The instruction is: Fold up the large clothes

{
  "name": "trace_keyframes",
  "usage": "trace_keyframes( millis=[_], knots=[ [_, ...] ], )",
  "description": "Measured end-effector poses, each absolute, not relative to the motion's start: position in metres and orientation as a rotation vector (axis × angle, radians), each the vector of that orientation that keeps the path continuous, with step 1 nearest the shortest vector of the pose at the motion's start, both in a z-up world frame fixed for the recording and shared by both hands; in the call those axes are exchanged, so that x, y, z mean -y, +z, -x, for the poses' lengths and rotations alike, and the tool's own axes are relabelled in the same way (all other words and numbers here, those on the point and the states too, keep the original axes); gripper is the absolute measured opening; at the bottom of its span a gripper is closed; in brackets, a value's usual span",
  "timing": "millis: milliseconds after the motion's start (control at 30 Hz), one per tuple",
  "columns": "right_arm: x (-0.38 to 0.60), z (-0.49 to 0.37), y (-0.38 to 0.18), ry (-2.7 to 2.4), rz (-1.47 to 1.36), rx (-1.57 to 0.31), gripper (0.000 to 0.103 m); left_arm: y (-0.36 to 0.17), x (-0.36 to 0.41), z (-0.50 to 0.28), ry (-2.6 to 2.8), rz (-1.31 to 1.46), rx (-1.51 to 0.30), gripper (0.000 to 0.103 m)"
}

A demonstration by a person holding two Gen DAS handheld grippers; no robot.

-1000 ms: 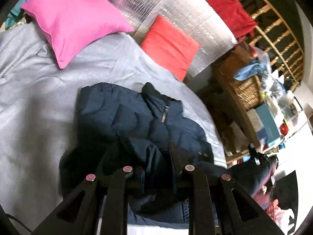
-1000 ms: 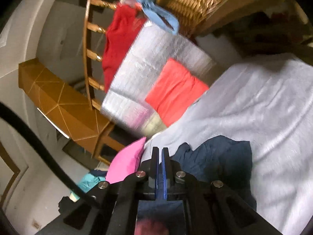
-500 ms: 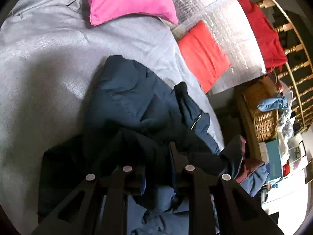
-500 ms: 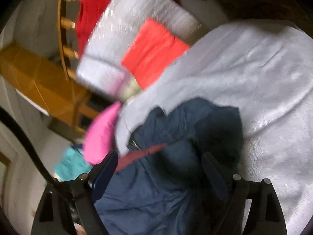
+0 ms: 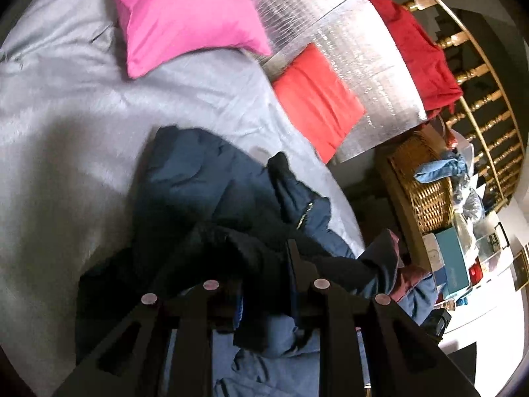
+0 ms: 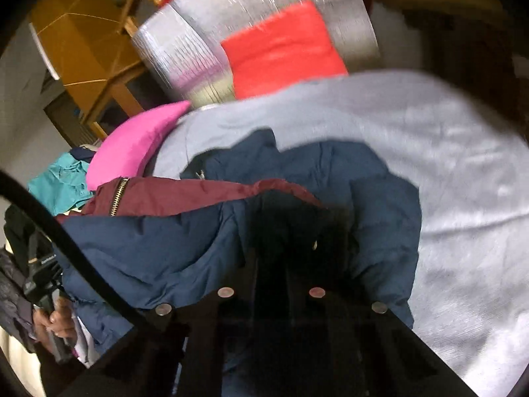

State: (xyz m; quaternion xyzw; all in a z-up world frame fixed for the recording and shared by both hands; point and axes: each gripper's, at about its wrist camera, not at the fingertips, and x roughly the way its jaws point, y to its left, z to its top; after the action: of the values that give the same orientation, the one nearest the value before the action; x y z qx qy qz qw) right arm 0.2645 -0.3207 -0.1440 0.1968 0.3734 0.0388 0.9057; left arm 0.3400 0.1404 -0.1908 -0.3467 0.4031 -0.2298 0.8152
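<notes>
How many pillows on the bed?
2 in view: a pink pillow lying at the head of the grey bed, and a red pillow propped against the silver foil panel. Others could be outside the frame.

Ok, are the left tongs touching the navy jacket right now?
Touching. The left wrist view shows the left tongs closed on a dark bunched fold of the navy jacket, fabric pinched between the fingers.

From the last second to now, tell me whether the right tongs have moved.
Yes. The right tongs have come down toward the navy jacket; the red cushion, a fixed thing, has climbed from mid-view to the top, and the jacket now fills the foreground.
</notes>
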Motion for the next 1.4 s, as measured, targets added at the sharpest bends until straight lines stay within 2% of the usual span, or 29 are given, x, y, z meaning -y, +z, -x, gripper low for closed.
trace_keyframes(
  millis=[233,367,567,767,867,900,933,967,1000,1033,1100,1167,1200,1267,1333,1400],
  knots=[
    [0.343,-0.264,-0.101,0.006,-0.493,-0.537,0.010,-0.165,-0.152,-0.355,-0.500,0.774,-0.778,0.023],
    [0.354,-0.293,-0.087,-0.040,-0.541,-0.475,0.010,-0.153,-0.142,-0.387,-0.464,0.720,-0.758,0.023],
    [0.362,-0.361,-0.106,-0.141,-0.511,-0.510,0.009,-0.165,-0.120,-0.455,-0.429,0.660,-0.791,0.023],
    [0.377,-0.430,-0.165,-0.223,-0.508,-0.653,0.009,-0.221,-0.113,-0.497,-0.346,0.663,-0.912,0.024],
    [0.385,-0.448,-0.185,-0.237,-0.582,-0.739,0.018,-0.230,-0.123,-0.502,-0.355,0.745,-0.938,0.025],
    [0.388,-0.448,-0.184,-0.231,-0.612,-0.741,0.029,-0.230,-0.125,-0.501,-0.362,0.758,-0.940,0.025],
    [0.391,-0.445,-0.182,-0.209,-0.646,-0.730,0.048,-0.227,-0.129,-0.499,-0.377,0.781,-0.934,0.027],
    [0.394,-0.435,-0.175,-0.186,-0.678,-0.700,0.057,-0.224,-0.133,-0.496,-0.388,0.808,-0.923,0.030],
    [0.397,-0.419,-0.166,-0.172,-0.699,-0.645,0.071,-0.220,-0.136,-0.492,-0.395,0.837,-0.921,0.032],
    [0.397,-0.406,-0.160,-0.166,-0.708,-0.606,0.076,-0.216,-0.141,-0.488,-0.397,0.865,-0.919,0.035],
    [0.400,-0.374,-0.146,-0.152,-0.725,-0.555,0.078,-0.202,-0.150,-0.476,-0.387,0.893,-0.901,0.040],
    [0.404,-0.339,-0.135,-0.136,-0.752,-0.543,0.078,-0.182,-0.162,-0.457,-0.376,0.902,-0.849,0.062],
    [0.405,-0.324,-0.133,-0.133,-0.762,-0.537,0.078,-0.174,-0.169,-0.447,-0.358,0.894,-0.821,0.067],
    [0.408,-0.286,-0.129,-0.141,-0.794,-0.526,0.078,-0.150,-0.188,-0.415,-0.258,0.822,-0.721,0.089],
    [0.408,-0.255,-0.129,-0.127,-0.838,-0.528,0.078,-0.139,-0.204,-0.379,-0.155,0.757,-0.630,0.097],
    [0.404,-0.226,-0.134,-0.106,-0.871,-0.538,0.078,-0.144,-0.209,-0.356,-0.097,0.703,-0.674,0.097]
  ],
)
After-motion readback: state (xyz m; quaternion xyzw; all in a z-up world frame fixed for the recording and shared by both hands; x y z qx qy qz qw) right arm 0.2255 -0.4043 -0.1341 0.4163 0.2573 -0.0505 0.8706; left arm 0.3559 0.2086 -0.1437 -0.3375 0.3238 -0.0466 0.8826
